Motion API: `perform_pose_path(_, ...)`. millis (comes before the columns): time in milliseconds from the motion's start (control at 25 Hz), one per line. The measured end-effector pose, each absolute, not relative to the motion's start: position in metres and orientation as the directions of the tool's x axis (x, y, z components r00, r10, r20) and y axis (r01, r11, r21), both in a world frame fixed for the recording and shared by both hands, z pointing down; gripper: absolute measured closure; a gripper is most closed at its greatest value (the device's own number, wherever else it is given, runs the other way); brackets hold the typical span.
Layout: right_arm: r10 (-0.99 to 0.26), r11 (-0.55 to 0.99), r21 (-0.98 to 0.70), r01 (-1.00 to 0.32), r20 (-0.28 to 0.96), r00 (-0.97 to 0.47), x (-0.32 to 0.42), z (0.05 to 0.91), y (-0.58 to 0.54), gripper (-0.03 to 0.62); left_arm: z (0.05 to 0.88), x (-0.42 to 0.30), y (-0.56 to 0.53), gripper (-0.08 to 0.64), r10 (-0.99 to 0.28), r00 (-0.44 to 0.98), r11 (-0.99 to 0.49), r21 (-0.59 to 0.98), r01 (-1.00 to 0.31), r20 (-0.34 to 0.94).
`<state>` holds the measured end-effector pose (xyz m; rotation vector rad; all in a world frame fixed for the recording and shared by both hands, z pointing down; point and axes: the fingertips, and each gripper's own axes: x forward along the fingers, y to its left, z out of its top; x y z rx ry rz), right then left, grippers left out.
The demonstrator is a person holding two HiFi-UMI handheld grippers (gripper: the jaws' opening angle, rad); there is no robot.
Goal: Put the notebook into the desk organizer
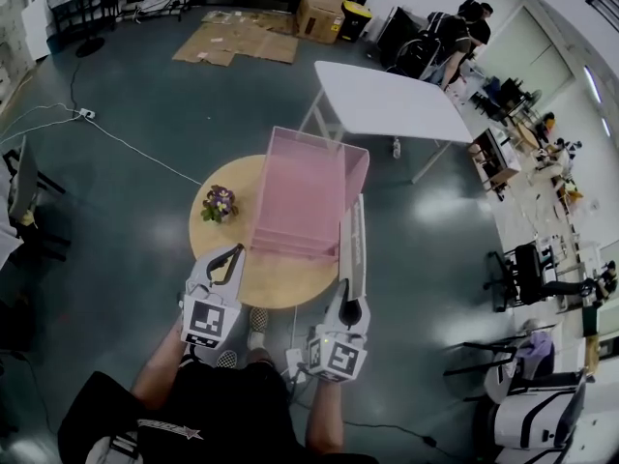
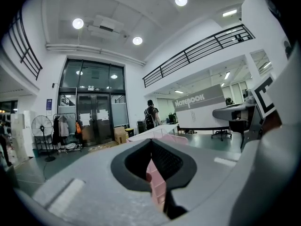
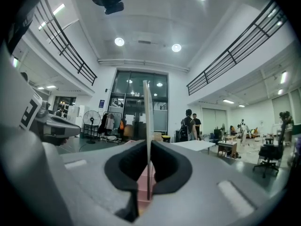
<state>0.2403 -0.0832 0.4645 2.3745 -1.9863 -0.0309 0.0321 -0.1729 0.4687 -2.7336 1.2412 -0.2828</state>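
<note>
Grips the notebook (image 1: 355, 245) on edge in the right claw (image 1: 351, 303), pinched tight on its near end, long axis running straight ahead from the claw, just beside the right wall of the pink desk organizer (image 1: 309, 191) on the round desk (image 1: 276, 280); holds left claw (image 1: 235, 254) closed, empty.

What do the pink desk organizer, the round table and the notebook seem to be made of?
The desk organizer is probably pink plastic with a slight sheen; its walls look half see-through. The round table looks like wood or wood veneer, matte, with an even pale tan top. The notebook is likely paper under a thin pale card cover; seen edge-on, it stays flat and straight.
</note>
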Motion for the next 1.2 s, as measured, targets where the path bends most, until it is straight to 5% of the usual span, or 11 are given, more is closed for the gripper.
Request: perform_pose_path(1200,-0.982,0.157,0.295,-0.943,0.148,-0.118,0.221,0.49,-0.339,0.578,0.495,0.012,-0.309,0.549,-0.909,0.37,-0.401,-0.154,-0.903,0.194)
